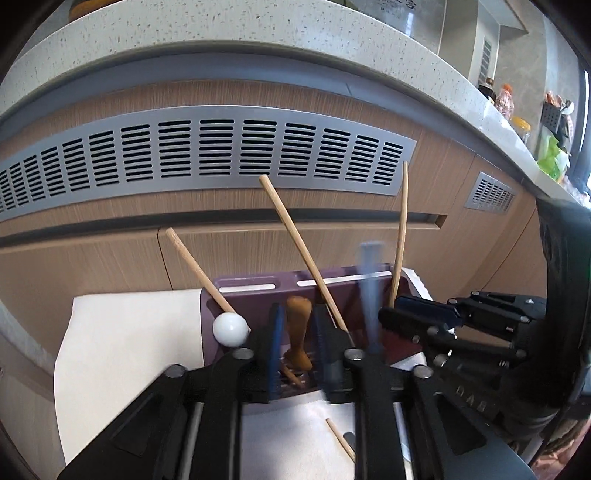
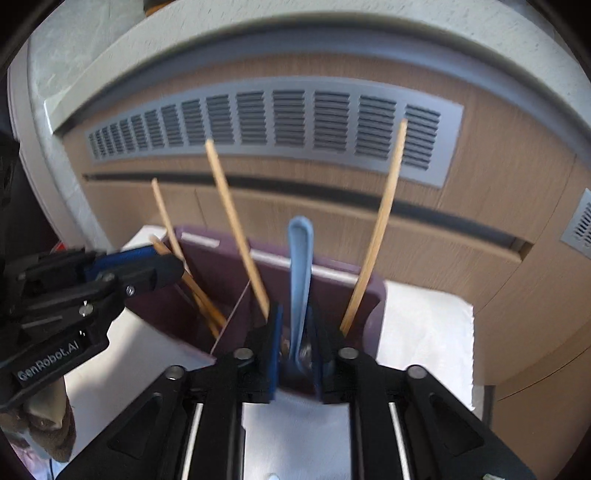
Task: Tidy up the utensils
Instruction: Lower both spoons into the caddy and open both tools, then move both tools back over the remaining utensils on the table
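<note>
A purple utensil holder (image 1: 258,286) (image 2: 373,306) stands on a white cloth (image 1: 129,350) and holds several wooden chopsticks (image 1: 303,251) (image 2: 236,229). My left gripper (image 1: 299,339) is open at the holder's near edge. An orange-brown wooden handle (image 1: 298,325) stands loose between its jaws. My right gripper (image 2: 297,332) is also open, with a light blue spoon (image 2: 301,266) upright between its jaws and small gaps on both sides. In the left wrist view that spoon (image 1: 369,295) is blurred and the right gripper (image 1: 424,317) is beside it. The left gripper (image 2: 166,266) shows at the holder's left rim.
A wooden stick with a white ball end (image 1: 231,328) leans over the holder's left rim. One loose chopstick (image 1: 340,439) lies on the cloth near me. Behind stand wooden cabinet fronts with a grey vent grille (image 1: 207,151) (image 2: 273,122) under a speckled counter (image 1: 258,29).
</note>
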A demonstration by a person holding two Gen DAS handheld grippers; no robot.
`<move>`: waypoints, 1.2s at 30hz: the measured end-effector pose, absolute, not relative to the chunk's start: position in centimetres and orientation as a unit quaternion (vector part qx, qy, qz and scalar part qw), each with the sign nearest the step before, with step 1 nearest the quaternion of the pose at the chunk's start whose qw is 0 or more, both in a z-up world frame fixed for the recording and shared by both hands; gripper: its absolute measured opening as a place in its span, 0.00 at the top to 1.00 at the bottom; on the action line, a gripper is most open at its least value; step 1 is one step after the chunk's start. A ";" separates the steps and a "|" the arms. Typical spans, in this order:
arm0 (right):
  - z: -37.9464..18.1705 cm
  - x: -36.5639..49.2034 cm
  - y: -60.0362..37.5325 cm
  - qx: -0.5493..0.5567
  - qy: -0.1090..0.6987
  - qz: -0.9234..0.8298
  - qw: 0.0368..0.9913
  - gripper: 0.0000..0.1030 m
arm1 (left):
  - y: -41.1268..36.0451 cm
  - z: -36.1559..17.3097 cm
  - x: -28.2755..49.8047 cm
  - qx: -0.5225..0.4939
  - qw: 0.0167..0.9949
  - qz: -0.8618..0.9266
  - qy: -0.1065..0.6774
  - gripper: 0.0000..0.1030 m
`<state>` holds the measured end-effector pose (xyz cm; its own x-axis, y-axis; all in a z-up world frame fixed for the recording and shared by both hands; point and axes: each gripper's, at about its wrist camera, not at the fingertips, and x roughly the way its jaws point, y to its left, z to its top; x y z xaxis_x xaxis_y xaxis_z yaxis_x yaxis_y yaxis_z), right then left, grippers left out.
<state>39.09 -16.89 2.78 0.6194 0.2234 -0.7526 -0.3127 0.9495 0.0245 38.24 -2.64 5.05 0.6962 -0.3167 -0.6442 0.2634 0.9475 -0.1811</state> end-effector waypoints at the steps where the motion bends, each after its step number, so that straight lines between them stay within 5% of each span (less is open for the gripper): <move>1: 2.8 38.8 -17.0 -0.056 0.405 0.147 0.901 0.73 | -2.7 5.1 38.1 -0.038 0.920 -0.158 0.356 0.72; 7: 4.6 36.3 -18.9 -0.049 0.369 0.125 0.920 0.49 | -2.1 6.0 36.3 -0.044 0.923 -0.157 0.349 0.61; 9: 5.3 35.0 -19.4 -0.054 0.353 0.111 0.927 0.39 | -1.4 6.5 35.3 -0.054 0.924 -0.156 0.344 0.46; 16: 6.1 29.5 -20.1 -0.098 0.326 0.084 0.937 0.14 | 0.0 6.4 30.1 -0.057 0.928 -0.140 0.342 0.34; 25: 2.0 24.1 -19.5 -0.114 0.371 0.115 0.914 0.09 | 0.0 2.3 23.8 -0.024 0.915 -0.106 0.389 0.25; 27: 0.8 23.2 -19.3 -0.115 0.384 0.124 0.908 0.15 | -0.3 1.2 22.5 -0.017 0.907 -0.113 0.406 0.25; 33: -2.1 21.7 -17.8 -0.117 0.437 0.171 0.875 0.78 | -0.5 -0.6 19.5 -0.030 0.893 -0.130 0.430 0.25; 36: -3.1 21.7 -17.3 -0.111 0.456 0.182 0.864 0.84 | -0.1 -1.1 19.0 -0.039 0.891 -0.125 0.436 0.23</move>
